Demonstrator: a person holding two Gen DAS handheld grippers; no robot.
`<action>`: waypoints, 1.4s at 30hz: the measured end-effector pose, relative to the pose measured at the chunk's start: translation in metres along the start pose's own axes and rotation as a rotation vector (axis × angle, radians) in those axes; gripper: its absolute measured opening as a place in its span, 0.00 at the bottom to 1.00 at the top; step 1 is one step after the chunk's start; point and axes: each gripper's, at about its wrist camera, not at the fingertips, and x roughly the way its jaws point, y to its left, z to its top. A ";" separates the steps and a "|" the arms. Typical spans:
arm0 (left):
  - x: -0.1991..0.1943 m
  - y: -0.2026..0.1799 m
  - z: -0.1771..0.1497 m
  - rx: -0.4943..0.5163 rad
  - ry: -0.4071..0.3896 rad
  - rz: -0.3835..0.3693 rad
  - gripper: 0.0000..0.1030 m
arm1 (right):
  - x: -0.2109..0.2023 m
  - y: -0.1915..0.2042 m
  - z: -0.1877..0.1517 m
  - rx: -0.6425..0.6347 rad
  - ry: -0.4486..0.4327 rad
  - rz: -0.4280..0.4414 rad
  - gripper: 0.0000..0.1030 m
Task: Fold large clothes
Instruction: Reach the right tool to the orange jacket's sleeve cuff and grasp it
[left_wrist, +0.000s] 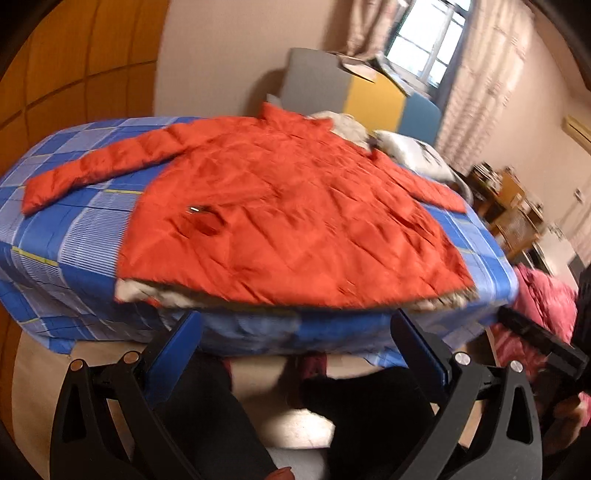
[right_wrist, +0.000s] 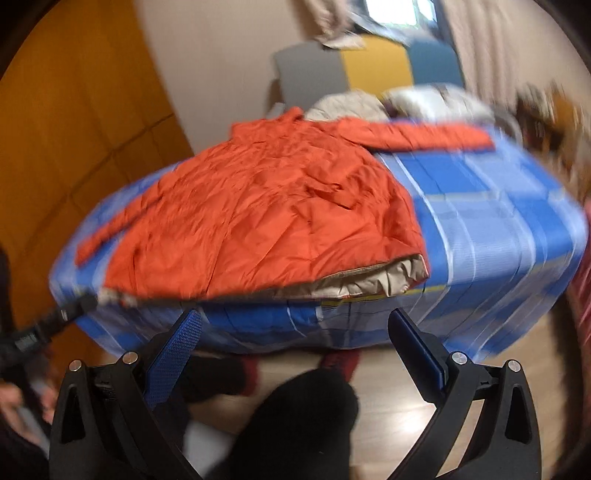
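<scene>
A large orange quilted jacket (left_wrist: 288, 206) lies spread flat on a bed with a blue checked sheet (left_wrist: 74, 236), both sleeves stretched out sideways and its beige lining showing at the near hem. It also shows in the right wrist view (right_wrist: 258, 221). My left gripper (left_wrist: 295, 321) is open and empty, just short of the bed's near edge below the hem. My right gripper (right_wrist: 295, 321) is open and empty too, in front of the bed's near edge (right_wrist: 480, 229). The right gripper also shows at the right edge of the left wrist view (left_wrist: 535, 336).
Pale bedding and pillows (left_wrist: 413, 151) lie at the bed's far end. A grey, yellow and blue cabinet (left_wrist: 362, 96) stands behind the bed by a window. A pink garment (left_wrist: 539, 299) lies to the right. Cluttered wooden furniture (left_wrist: 509, 206) stands at right. The person's legs (left_wrist: 369, 417) are below.
</scene>
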 end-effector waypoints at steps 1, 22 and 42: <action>0.003 0.006 0.005 -0.002 -0.001 0.011 0.98 | 0.003 -0.006 0.008 0.038 -0.008 0.007 0.97; 0.085 0.073 0.109 -0.068 -0.035 0.143 0.98 | 0.172 -0.244 0.239 0.666 -0.143 -0.097 0.69; 0.209 0.020 0.186 0.023 0.103 0.148 0.98 | 0.241 -0.377 0.307 0.838 -0.205 -0.244 0.08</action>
